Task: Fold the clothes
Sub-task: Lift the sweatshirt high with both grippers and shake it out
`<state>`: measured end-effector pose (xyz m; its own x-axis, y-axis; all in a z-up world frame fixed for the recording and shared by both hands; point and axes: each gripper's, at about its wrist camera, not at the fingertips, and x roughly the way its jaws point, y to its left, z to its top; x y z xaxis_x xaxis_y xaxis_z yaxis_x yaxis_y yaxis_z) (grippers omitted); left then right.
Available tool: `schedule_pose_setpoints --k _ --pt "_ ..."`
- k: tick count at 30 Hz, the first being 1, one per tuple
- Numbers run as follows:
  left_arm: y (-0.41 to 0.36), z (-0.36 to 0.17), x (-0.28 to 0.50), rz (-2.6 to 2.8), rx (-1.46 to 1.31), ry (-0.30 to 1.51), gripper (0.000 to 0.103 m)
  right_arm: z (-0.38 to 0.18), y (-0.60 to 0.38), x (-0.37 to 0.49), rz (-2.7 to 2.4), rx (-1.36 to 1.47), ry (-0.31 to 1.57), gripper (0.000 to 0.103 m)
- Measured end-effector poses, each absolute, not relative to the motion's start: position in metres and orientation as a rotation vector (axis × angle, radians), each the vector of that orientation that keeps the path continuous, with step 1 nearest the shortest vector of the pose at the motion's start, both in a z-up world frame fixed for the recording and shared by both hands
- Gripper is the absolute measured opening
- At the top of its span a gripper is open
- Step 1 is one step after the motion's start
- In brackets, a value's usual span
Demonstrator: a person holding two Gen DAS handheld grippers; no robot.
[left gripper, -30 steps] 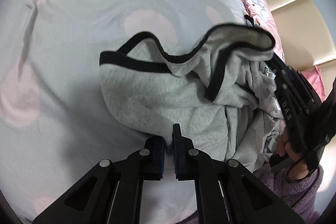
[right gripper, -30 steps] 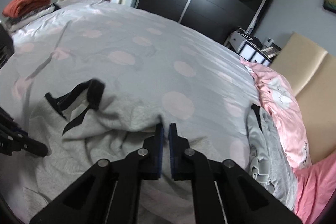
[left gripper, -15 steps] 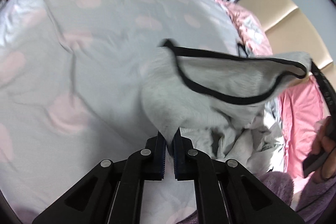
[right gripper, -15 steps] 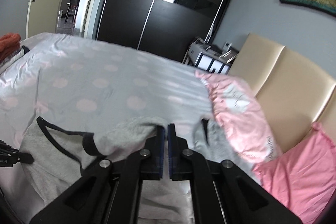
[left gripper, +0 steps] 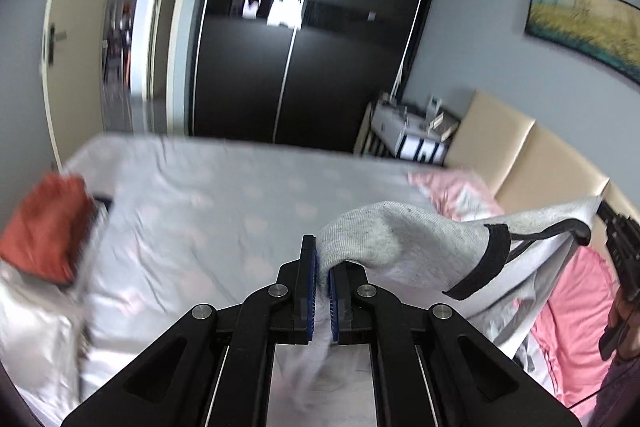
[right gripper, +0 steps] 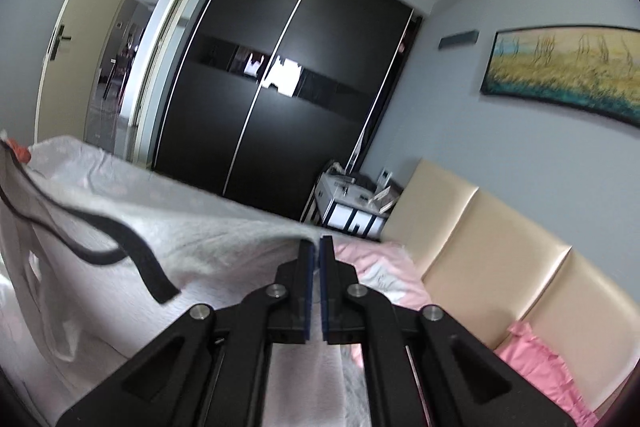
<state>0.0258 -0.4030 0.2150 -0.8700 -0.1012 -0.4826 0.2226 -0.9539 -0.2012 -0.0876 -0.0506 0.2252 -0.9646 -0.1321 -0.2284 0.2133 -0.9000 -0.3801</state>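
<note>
— While the left gripper [left gripper: 322, 269] pinches one corner of the grey black-trimmed top [left gripper: 404, 239], where is the garment?
— Lifted above the polka-dot bed [left gripper: 224, 203], stretched rightward to the right gripper [right gripper: 314, 259], which is clamped on the opposite edge near the pink pillow [right gripper: 384, 267].

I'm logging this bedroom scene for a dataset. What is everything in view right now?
grey garment: 1, grey with black trim, stretched in the air between both grippers
bed cover: 1, grey with pink dots, on the bed
orange clothes: 1 pile, far left of bed, blurred
pink pillows: at least 2, by the headboard
headboard: 1, beige, padded
wardrobe: 1, black, back wall
painting: 1, yellow-teal, right wall
door: 1, cream, open
left gripper: black, fingers shut on garment
right gripper: black, fingers shut on garment
</note>
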Motion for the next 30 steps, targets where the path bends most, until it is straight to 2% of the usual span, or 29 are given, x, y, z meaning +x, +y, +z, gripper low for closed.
schedule_pose_setpoints --k 5,11,17,21,26,30 --pt "-0.401 0.288 0.076 -2.885 0.513 0.268 0.006 0.267 -0.049 -0.056 -2.895 0.165 0.54 0.002" --pt "-0.401 0.31 0.124 -2.888 0.377 0.249 0.006 0.274 -0.043 -0.022 -2.87 0.074 0.477 0.002" --pt "-0.405 0.302 0.159 -2.897 0.341 0.289 0.006 0.276 -0.032 0.015 -2.838 -0.026 0.409 0.002" --pt "-0.403 0.297 0.16 -2.904 0.359 0.284 0.006 0.253 -0.04 -0.009 -2.836 0.064 0.422 0.002" --pt "-0.407 0.268 0.114 -2.87 0.522 0.288 0.006 0.225 -0.05 -0.04 -2.831 0.178 0.438 0.002" --pt "-0.418 0.213 0.058 -2.822 0.702 0.297 0.006 0.202 -0.058 -0.064 -2.823 0.269 0.45 0.002"
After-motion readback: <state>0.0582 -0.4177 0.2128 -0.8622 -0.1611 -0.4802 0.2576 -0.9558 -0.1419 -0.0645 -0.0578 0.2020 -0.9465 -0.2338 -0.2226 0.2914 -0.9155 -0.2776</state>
